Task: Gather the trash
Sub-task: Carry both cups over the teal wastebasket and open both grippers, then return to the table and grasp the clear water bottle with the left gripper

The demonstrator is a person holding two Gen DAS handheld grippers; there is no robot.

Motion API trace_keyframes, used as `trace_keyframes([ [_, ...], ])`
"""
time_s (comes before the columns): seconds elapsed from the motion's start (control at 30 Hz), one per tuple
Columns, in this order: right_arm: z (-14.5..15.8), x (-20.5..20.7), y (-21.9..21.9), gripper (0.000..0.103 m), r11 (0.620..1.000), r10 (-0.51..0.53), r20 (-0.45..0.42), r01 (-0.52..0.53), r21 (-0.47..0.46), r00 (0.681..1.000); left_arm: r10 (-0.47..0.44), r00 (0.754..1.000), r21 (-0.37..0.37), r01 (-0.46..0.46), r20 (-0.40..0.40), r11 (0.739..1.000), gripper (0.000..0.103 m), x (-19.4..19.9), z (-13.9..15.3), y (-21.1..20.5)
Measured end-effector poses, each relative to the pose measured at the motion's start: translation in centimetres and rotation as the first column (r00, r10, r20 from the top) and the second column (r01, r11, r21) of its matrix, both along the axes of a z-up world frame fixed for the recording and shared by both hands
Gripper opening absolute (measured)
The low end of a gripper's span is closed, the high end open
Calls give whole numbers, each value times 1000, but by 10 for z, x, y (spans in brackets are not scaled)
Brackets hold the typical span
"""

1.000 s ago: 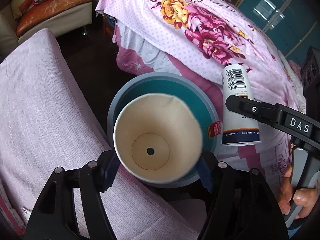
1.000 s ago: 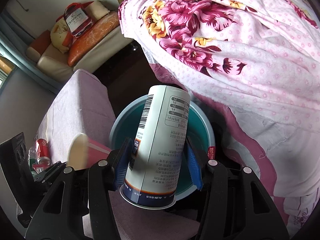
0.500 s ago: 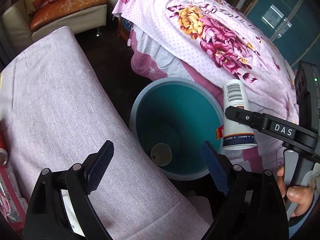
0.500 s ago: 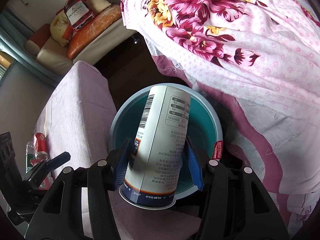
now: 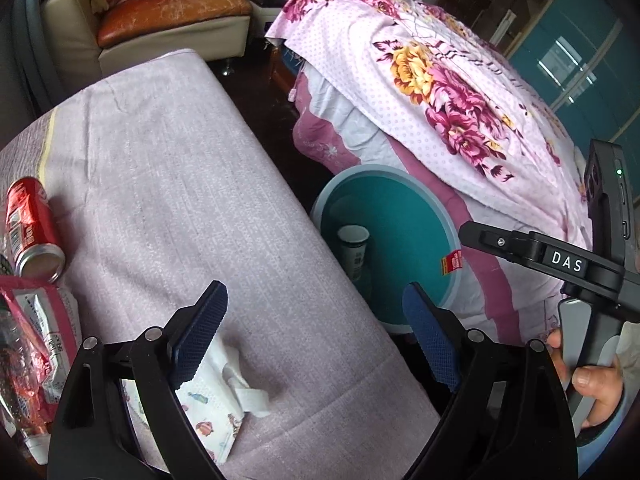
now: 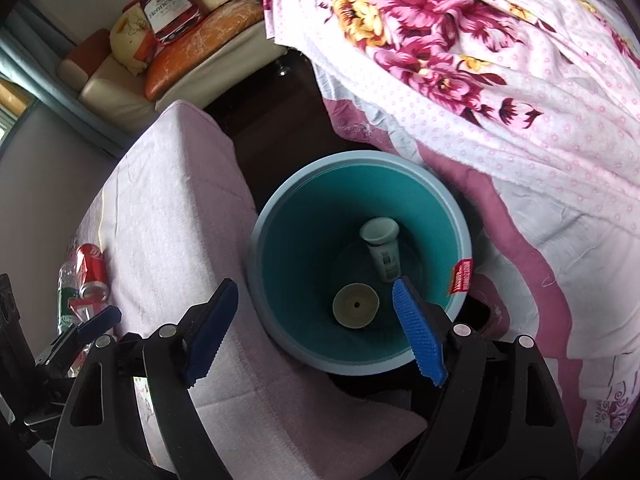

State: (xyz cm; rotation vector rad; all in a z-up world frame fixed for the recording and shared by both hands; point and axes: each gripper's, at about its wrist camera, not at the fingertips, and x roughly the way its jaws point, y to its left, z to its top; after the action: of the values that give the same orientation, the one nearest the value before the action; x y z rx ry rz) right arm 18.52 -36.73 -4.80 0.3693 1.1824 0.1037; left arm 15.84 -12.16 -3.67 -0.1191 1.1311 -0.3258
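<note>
The teal bin stands between the cloth-covered table and the bed. Inside it lie a white can and a paper cup. My right gripper hangs above the bin's near side, its jaws opening with nothing between them. My left gripper is open and empty over the table's pink cloth, left of the bin. On the table lie a red soda can, a crinkled snack bag and a tissue pack under the left finger.
A floral bedspread hangs over the bed right behind the bin. A sofa with orange cushions stands at the back. A clear plastic bottle lies by the red can. A hand holds the right gripper's handle.
The left gripper let the paper cup fall into the bin and moved left over the table. The right gripper opened and the white can dropped into the bin.
</note>
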Motion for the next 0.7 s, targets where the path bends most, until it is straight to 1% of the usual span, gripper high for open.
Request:
trace_keyframes([
  [0.27, 19, -12, 43, 77, 997, 75, 18, -75, -18, 997, 73, 997, 0, -73, 19, 997, 90, -21, 17, 46],
  [0.37, 26, -16, 60, 81, 995, 102, 21, -101, -25, 995, 104, 994, 6, -104, 36, 995, 90, -28, 27, 66],
  [0.5, 31, -20, 87, 81, 988, 151, 15, -150, -33, 988, 171, 984, 15, -172, 55, 985, 90, -39, 38, 100],
  [0.7, 36, -28, 131, 81, 969, 245, 1, -245, -44, 969, 270, 961, 2, -270, 60, 963, 90, -51, 46, 151],
])
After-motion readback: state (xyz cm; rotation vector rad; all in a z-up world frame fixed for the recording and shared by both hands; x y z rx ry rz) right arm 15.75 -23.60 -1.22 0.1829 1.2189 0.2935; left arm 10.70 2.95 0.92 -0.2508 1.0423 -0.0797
